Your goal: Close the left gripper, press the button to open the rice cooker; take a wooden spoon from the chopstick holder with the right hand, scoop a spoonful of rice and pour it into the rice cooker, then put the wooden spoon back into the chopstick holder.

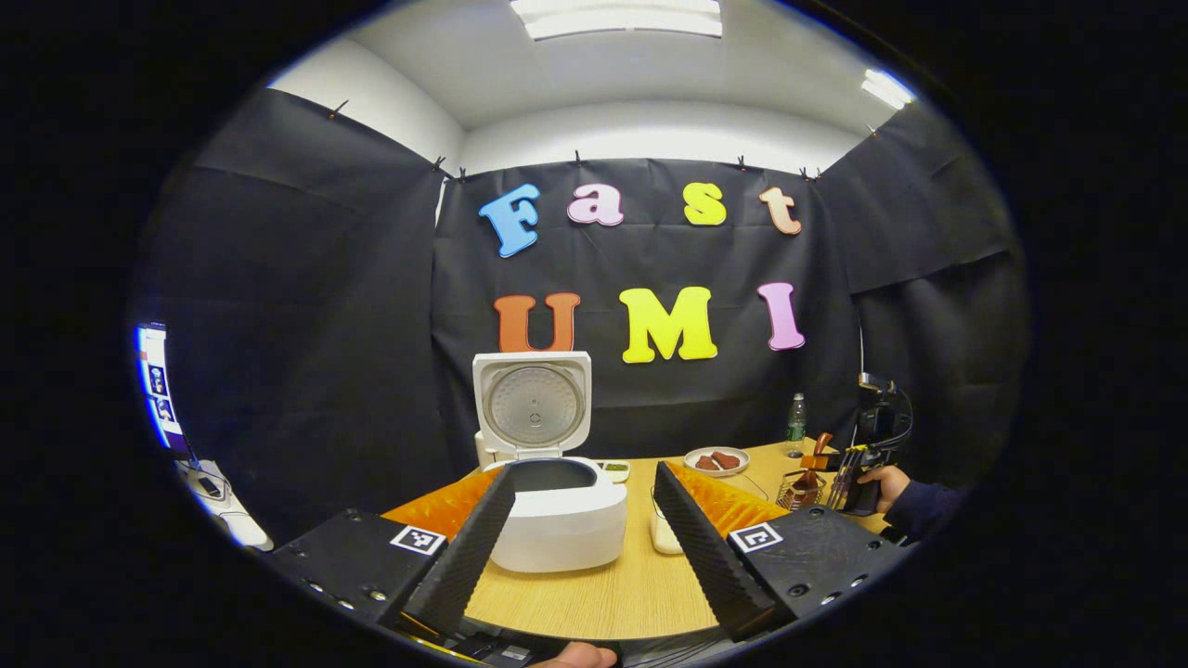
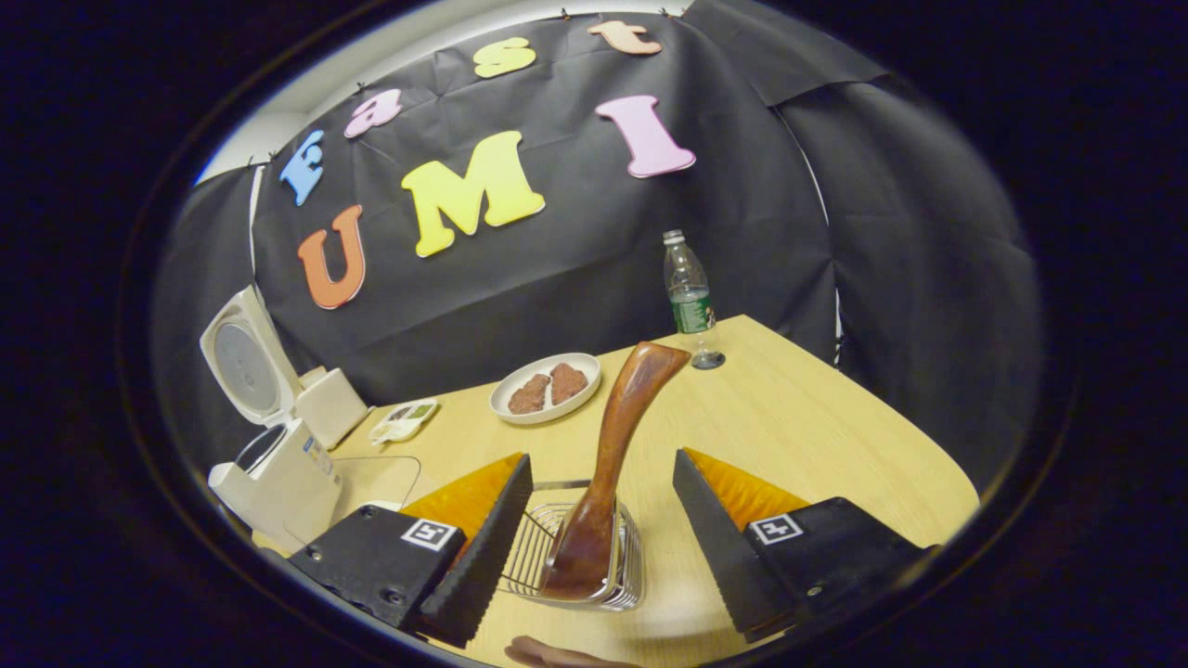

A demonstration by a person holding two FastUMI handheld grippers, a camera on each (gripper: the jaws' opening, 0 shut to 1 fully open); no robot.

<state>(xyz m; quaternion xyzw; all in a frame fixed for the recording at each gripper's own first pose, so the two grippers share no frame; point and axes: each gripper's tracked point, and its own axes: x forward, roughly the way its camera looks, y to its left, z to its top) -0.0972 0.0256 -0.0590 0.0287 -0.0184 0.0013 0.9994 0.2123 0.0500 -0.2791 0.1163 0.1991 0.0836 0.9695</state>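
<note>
The spoon [image 2: 613, 445] stands tilted in the wire holder [image 2: 580, 557] between the right tongs [image 2: 601, 547], which gape wide; left tongs [image 1: 580, 547] also released. Stiff, light, smooth wood: grip its mid-handle

Light wood table [image 2: 789, 436], a handful of kitchen bits on top

The white rice cooker [image 1: 566, 515] sits on it with its lid up, a small white box [image 2: 329, 404] just behind it and a little tray [image 2: 404, 419] near those. A white plate [image 2: 546, 388] with two brown pieces is toward the back, a plastic water bottle [image 2: 689, 297] stands by the far edge, and the wire chopstick holder [image 2: 575, 557] with the wooden spoon [image 2: 608, 464] stands up front. A clear container [image 1: 665, 533] sits beside the cooker.
</note>
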